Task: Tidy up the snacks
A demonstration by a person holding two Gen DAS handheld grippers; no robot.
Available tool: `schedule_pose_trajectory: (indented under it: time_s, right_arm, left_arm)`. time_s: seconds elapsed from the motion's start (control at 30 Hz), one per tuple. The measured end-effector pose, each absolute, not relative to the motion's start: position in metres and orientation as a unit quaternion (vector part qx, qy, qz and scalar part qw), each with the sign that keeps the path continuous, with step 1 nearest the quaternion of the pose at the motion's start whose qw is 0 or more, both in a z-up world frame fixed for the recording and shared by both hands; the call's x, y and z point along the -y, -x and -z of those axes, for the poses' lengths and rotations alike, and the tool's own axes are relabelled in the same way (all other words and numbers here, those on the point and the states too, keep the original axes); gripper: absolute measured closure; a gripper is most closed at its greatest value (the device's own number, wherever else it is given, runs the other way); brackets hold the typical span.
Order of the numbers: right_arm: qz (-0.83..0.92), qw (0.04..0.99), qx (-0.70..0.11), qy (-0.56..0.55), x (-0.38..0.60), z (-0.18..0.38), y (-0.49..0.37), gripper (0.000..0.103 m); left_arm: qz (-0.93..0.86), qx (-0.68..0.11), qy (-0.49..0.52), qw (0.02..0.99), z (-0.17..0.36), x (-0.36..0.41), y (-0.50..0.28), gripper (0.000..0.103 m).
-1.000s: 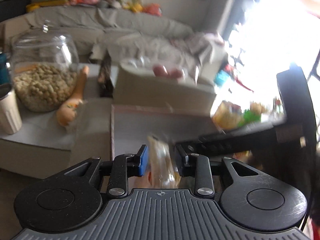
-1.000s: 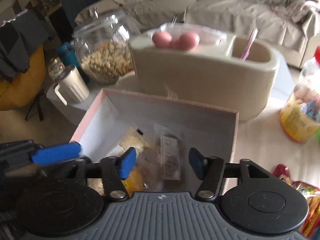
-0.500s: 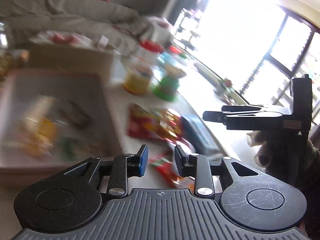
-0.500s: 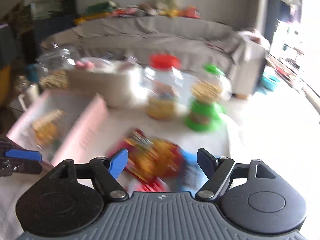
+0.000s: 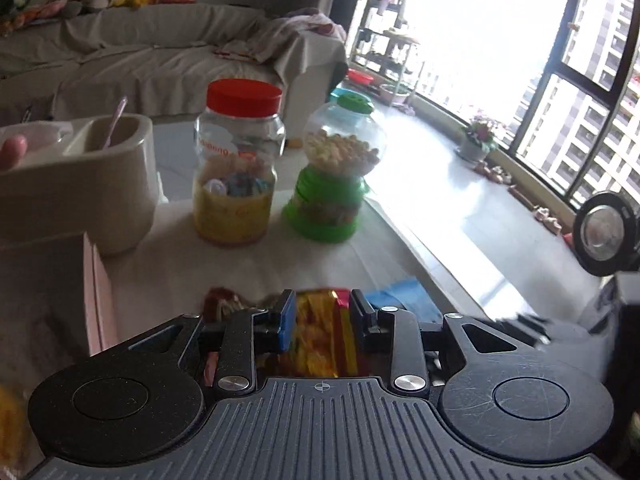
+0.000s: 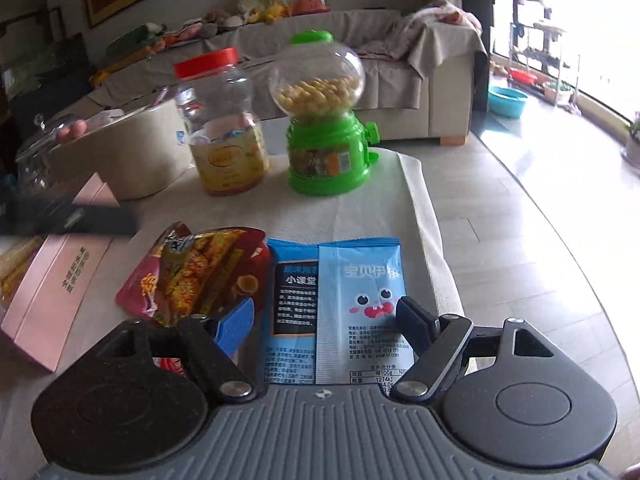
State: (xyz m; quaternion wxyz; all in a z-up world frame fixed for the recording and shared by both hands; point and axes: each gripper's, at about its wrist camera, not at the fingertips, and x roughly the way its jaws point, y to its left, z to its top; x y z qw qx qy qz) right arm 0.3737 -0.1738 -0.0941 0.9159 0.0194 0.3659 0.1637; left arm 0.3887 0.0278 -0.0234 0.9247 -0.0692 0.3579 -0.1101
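Below the right gripper [image 6: 324, 320]: blue snack packet [image 6: 352, 280], flat, long axis toward 12 o'clock
Look: cartoon face, printed text
Right fingers: spread, just widened, gripping nothing
Left gripper [image 5: 323, 320]: part-open above red-yellow snack packet [image 5: 320, 332]

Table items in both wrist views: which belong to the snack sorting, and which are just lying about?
Part of the job:
- blue snack packet
- red and yellow snack packet
- pink box
- right gripper, open over the blue packet
- left gripper, over the red and yellow packet

Lying about:
- red-lidded jar
- green candy dispenser
- beige container
- sofa
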Motion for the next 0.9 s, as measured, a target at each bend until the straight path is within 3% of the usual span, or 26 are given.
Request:
schedule_pose_trajectory:
  time_s: [0.17,0.3,0.4,0.7,0.77,0.9]
  right_arm:
    - [-0.185,0.909,-0.374,-0.006,0.176,0.094,-0.351,0.028]
    - [-0.222,0.902,-0.37,0.003,0.184,0.095,-0.32,0.029]
    - [-0.239,0.899,-0.366,-0.005,0.193,0.095,-0.302,0.029]
    - [-0.236,0.903,-0.359,-0.017,0.21,0.094,-0.262,0.029]
    - [-0.228,0.905,-0.358,-0.029,0.215,0.094,-0.256,0.028]
    - [-0.209,0.912,-0.351,-0.029,0.216,0.098,-0.249,0.028]
  left_arm:
    - [0.122,-0.385,0.017,0.915,0.051,0.009,-0.453,0.07]
    - [0.161,-0.455,-0.032,0.875,0.076,0.032,-0.469,0.07]
    - [0.177,-0.45,-0.062,0.873,0.075,0.033,-0.45,0.071]
    - [0.228,-0.459,-0.016,0.859,0.06,0.02,-0.357,0.073]
    - [0.247,-0.466,0.0,0.849,0.058,0.019,-0.331,0.078]
    - [0.247,-0.435,-0.014,0.866,0.057,0.019,-0.284,0.078]
